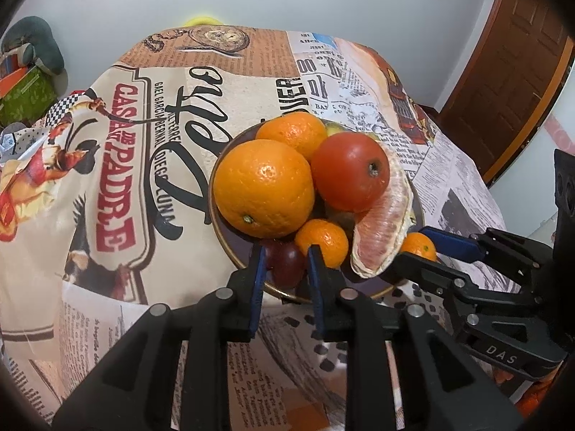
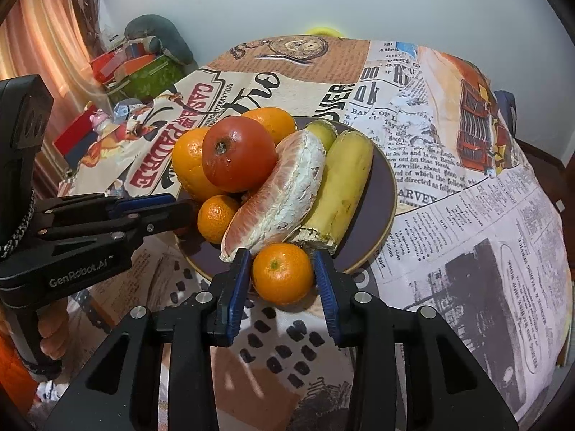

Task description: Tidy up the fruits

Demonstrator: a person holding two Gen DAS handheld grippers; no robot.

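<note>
Your right gripper brackets a small orange mandarin at the near rim of the dark purple, gold-edged plate; whether the parted jaws touch it, unclear. Your left gripper straddles a dark red grape, contact likewise uncertain.

One plate holds two oranges, three mandarins, two bananas.

Home dining corner — printed tablecloth, curtain, wooden door
</note>
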